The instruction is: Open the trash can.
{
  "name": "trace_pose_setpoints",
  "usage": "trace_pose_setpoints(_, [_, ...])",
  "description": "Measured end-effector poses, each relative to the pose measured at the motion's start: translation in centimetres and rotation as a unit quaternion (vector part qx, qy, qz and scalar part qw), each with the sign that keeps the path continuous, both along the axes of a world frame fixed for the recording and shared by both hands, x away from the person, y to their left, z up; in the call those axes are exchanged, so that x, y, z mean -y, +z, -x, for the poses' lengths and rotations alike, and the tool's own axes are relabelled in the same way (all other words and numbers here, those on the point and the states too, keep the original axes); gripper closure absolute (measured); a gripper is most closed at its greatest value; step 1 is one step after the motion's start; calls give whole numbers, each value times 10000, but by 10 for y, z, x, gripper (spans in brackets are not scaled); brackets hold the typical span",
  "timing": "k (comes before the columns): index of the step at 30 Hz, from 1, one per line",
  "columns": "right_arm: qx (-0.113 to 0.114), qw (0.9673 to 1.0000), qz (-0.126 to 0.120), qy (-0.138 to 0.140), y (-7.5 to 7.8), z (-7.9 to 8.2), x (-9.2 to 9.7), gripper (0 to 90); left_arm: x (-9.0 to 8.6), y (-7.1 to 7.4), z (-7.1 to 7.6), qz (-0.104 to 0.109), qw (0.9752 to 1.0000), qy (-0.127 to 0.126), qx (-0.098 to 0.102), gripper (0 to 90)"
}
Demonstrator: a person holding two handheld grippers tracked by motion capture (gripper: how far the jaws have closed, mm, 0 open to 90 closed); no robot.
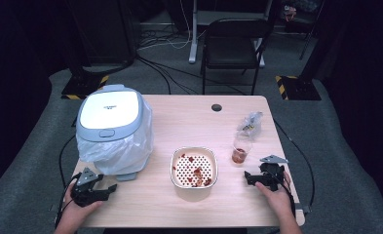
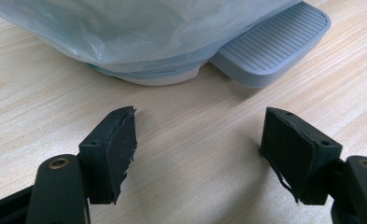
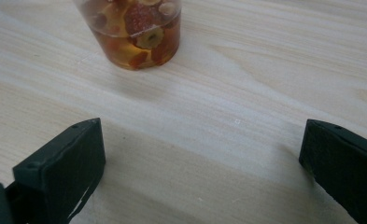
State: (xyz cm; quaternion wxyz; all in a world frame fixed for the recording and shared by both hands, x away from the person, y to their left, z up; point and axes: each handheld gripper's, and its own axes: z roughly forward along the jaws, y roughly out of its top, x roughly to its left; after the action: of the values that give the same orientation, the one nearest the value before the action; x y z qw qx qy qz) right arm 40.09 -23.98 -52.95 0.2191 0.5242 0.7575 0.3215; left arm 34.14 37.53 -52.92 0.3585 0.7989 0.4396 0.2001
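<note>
Grippers rest low at the near edge of the table (image 1: 179,117), one at each corner, both with jaws spread wide and nothing between them. In the high view the left gripper (image 1: 103,191) sits just in front of the bin (image 1: 112,127) — a grey-lidded one with a clear bag (image 1: 125,151) hanging over its sides. From the left gripper view, the left gripper (image 2: 197,154) has bare wood between its black pads (image 2: 123,147), and the bin's ribbed pedal (image 2: 272,46) lies just ahead, sticking out from under the bag.

The right gripper (image 1: 252,178) is held near the right edge, close to the cup (image 1: 239,151). In the right gripper view, the right gripper (image 3: 202,161) points at the cup (image 3: 134,30), which stands upright a little beyond the jaws and apart from them — clear plastic, holding amber liquid with red and pale pieces.

Between the two hands sits a white bowl (image 1: 194,168) with a perforated insert and red bits scattered on it. Behind the cup lies a crumpled wrapper (image 1: 250,123).
</note>
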Motion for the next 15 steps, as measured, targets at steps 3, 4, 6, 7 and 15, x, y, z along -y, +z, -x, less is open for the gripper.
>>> trace_pose_setpoints(3, [4, 10000, -19, 21, 0, 2, 0, 0, 0, 0, 1, 18, 10000, 19, -14, 267])
trace_pose_setpoints(4, [-7, 10000, -31, 4, 0, 2, -1, 0, 0, 0, 1, 24, 10000, 20, -17, 267])
trace_pose_setpoints(6, [8, 10000, -15, -8, 0, 3, -1, 0, 0, 0, 1, 30, 10000, 39, -14, 271])
trace_pose_setpoints(7, [9, 10000, -12, -5, 0, 3, -1, 0, 0, 0, 0, 61, 10000, 40, 5, 272])
trace_pose_setpoints(15, [8, 10000, -13, -13, 0, 3, -1, 0, 1, 0, 1, 37, 9999, 113, -11, 278])
